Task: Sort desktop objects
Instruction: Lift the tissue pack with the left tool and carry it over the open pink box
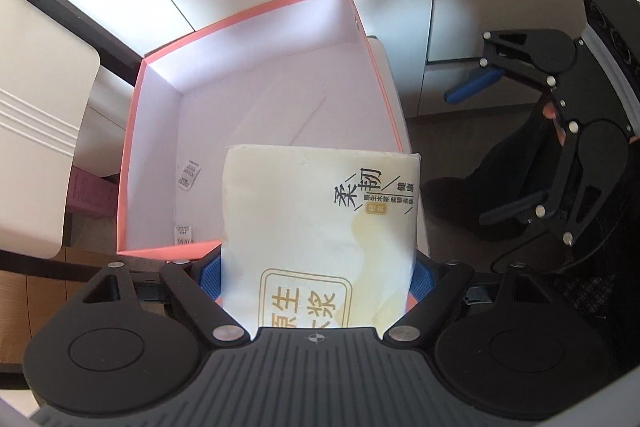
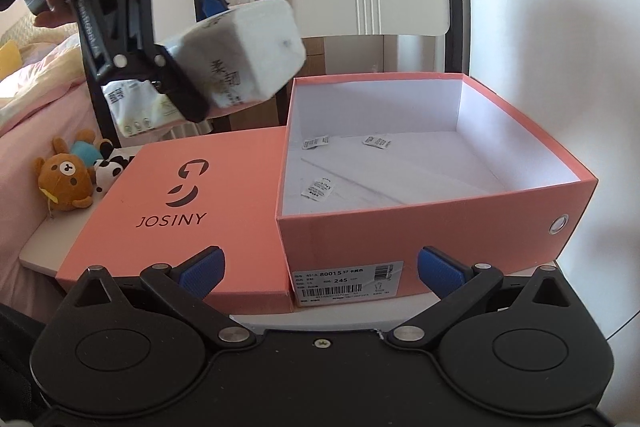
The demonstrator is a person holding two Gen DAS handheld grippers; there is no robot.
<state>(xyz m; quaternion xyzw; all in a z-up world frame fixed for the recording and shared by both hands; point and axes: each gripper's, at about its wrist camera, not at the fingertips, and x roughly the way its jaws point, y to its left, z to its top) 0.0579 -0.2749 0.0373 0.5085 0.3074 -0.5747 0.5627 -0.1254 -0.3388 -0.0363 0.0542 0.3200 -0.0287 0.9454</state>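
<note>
Blue ribbed pads of the left gripper (image 1: 316, 281) press both sides of a soft, plastic-wrapped tissue pack (image 1: 320, 223), cream-white with printed characters, holding it up in the air above the near edge of the open shoe box (image 1: 256, 27). From the right wrist view the same pack (image 2: 244, 55) hangs left of the box, above the lid, its wrapper crinkled at the clamped end. Nearer that camera, the right gripper (image 2: 320, 269) stands with its jaws apart and nothing between them, its textured blue pads (image 2: 202, 271) just before the box's labelled front wall. The box is smooth salmon-pink cardboard with a white inside, rectangular, with a metal eyelet on one side; three small flat white sachets (image 2: 318, 187) lie on its floor. Its flat lid (image 2: 180, 199), printed with a dark logo, lies touching the box's left side on a pale tabletop (image 2: 36, 251). At the tabletop's far left corner sit plush toys (image 2: 66, 183), a brown bear and a panda among them.
</note>
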